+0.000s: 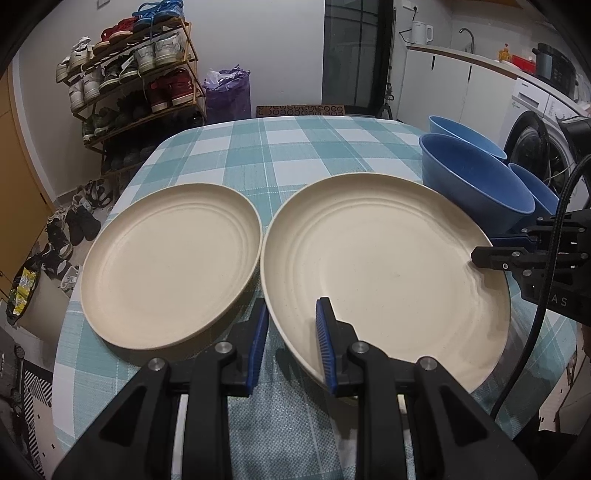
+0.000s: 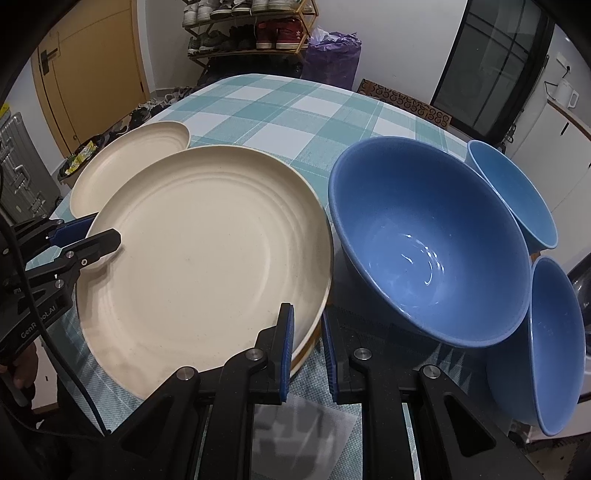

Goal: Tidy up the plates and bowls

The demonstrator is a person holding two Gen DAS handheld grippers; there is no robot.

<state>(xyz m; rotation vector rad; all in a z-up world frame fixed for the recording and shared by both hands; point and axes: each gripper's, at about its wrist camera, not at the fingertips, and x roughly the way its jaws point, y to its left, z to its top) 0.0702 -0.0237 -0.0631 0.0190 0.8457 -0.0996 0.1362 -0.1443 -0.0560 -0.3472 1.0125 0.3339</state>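
A table (image 1: 295,147) under a teal and white checked cloth fills the middle of a small room, and behind it we see a shoe rack (image 1: 136,74) loaded with sneakers, a purple bag (image 1: 227,94) against the wall, a white kettle (image 1: 421,31) on the counter and a washing machine (image 1: 535,129) at the right. On the cloth we have two cream plates side by side: the left plate (image 1: 170,266) lies flat, and the right plate (image 1: 384,280) sits just beside it, their rims nearly touching; its near edge looks raised off the cloth. Our left gripper (image 1: 291,343) straddles the near-left rim of the right plate, one blue pad above the plate's inside and the other outside the rim, with a gap visible between the pads; we cannot tell whether they actually press the rim. Our right gripper (image 2: 308,354) straddles the same plate's (image 2: 207,258) opposite rim in like fashion, jaws apart around the edge, and again contact is unclear. Right of the plates stand three blue bowls: the large bowl (image 2: 428,240) is close to the plate's rim, a far bowl (image 2: 513,192) sits behind it and a near bowl (image 2: 554,343) sits at the table's right edge, the three crowded together and tilted in the right wrist view. The left plate (image 2: 129,162) shows partly behind the right plate there.
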